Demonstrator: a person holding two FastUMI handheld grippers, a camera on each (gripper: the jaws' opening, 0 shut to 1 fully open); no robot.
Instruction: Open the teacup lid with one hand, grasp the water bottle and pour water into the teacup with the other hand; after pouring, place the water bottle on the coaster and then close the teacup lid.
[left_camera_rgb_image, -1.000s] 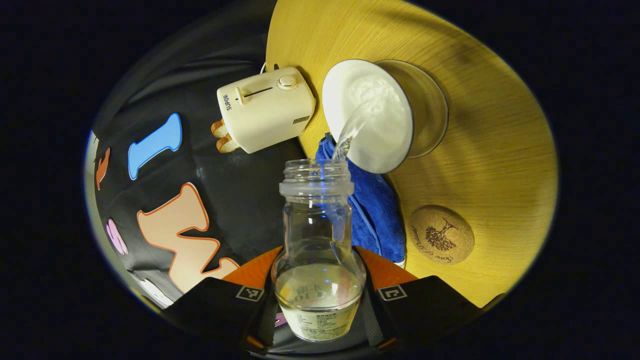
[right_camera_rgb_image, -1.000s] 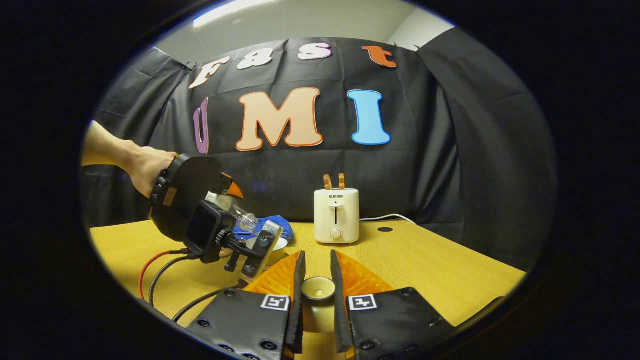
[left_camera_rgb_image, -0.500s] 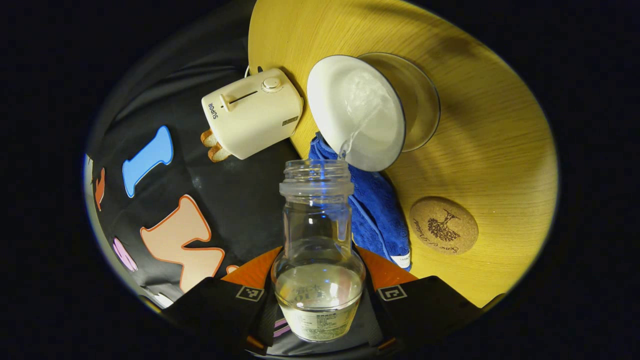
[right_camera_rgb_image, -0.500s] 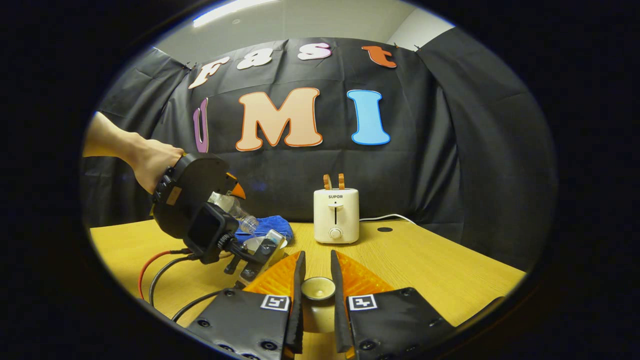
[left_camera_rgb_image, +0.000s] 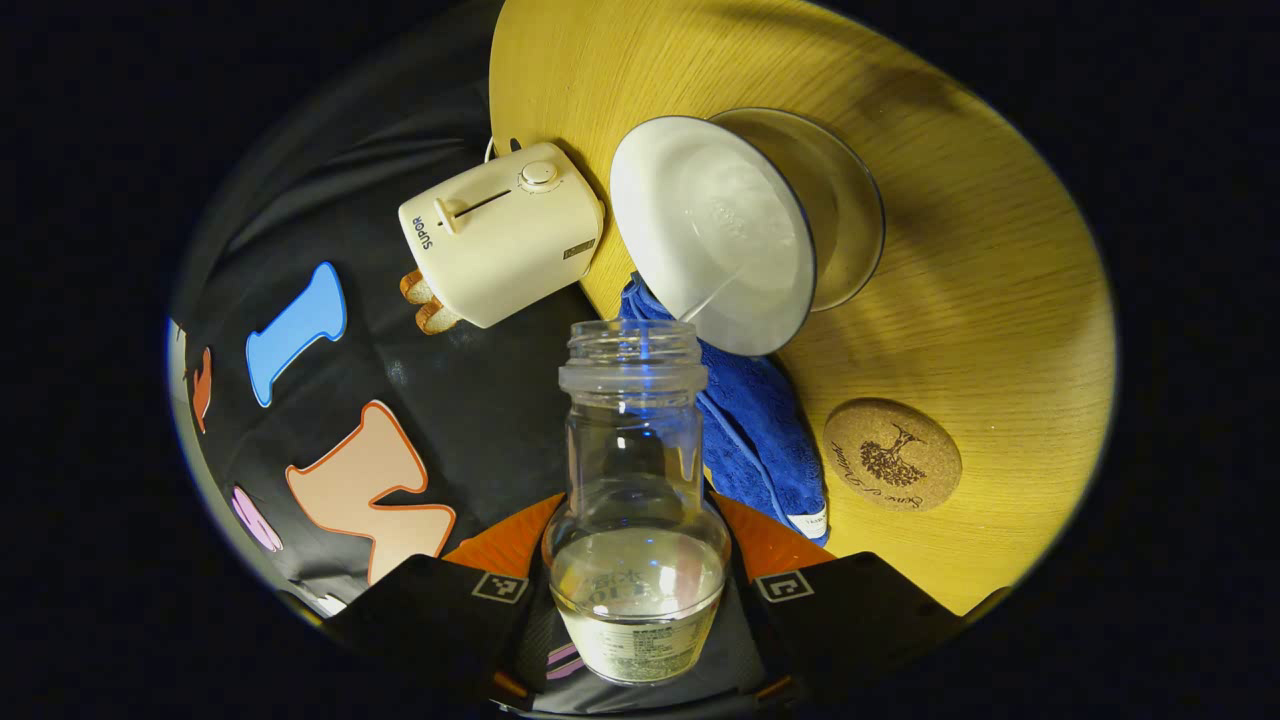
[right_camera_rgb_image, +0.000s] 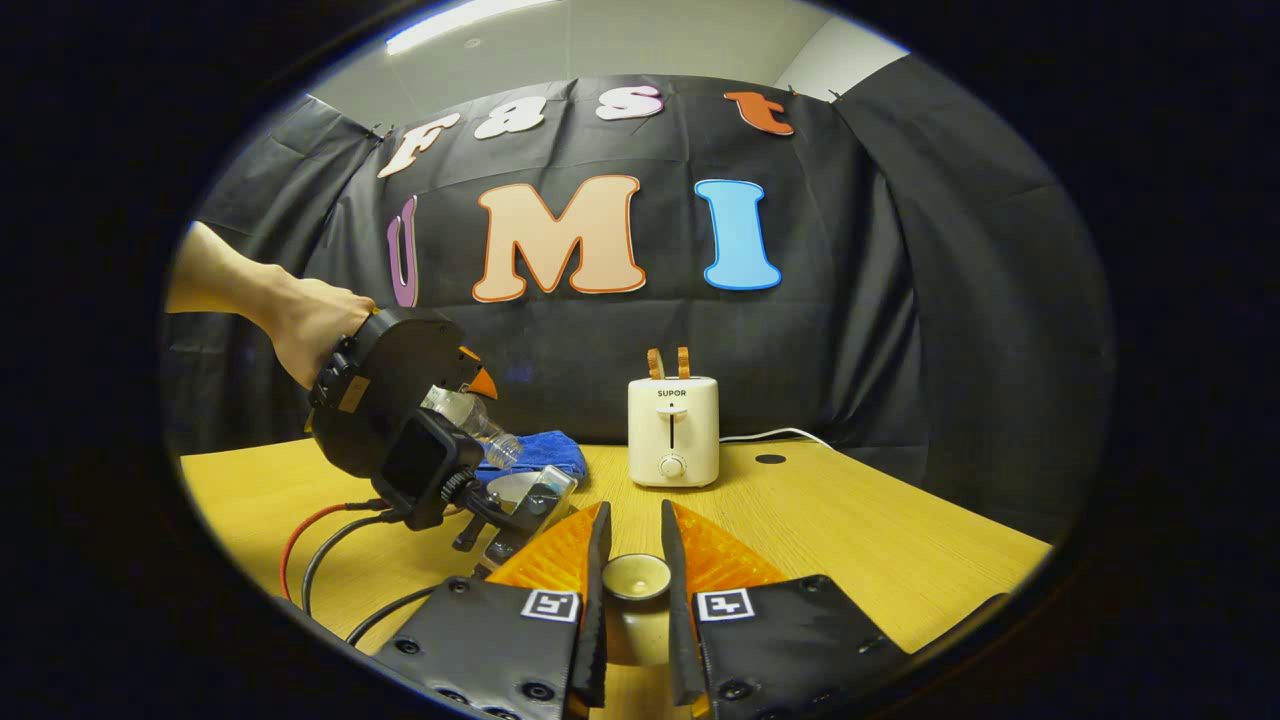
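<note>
Booth setting: black cloth wall behind a yellow wood-grain surface (right_camera_rgb_image: 850, 540). Item, water bottle (left_camera_rgb_image: 636, 470): clear, uncapped, part full, clamped at its lower body between both fingers of the left claw (left_camera_rgb_image: 640, 600) and tipped mouth-forward over the teacup, a hold that seems meant to keep the mouth just over the rim so water falls inside the bowl and not on the surface. Only a thin trickle runs from the bottle's lip, so the pour appears to be at or near its end. Item, teacup (left_camera_rgb_image: 740, 230): wide white bowl standing open near the far edge of the surface, its inside wet. Item, teacup lid (right_camera_rgb_image: 636, 578): pinched by its knob between the nearly closed fingers of the right claw (right_camera_rgb_image: 632, 600), which hangs above the near edge of the surface, well apart from the cup; judged to be parked aside so the bottle has free access and the lid is ready to go back on. Item, cork coaster (left_camera_rgb_image: 892, 455): bare, toward the near edge beside the teacup, the intended resting place for the bottle. Sundries: blue cloth (left_camera_rgb_image: 755, 420) lying between the cup and the coaster; cream toaster (right_camera_rgb_image: 672, 430) with two slices raised, at the far edge; a hand (right_camera_rgb_image: 305, 330) gripping the left claw's body, seen in the right gripper view.
</note>
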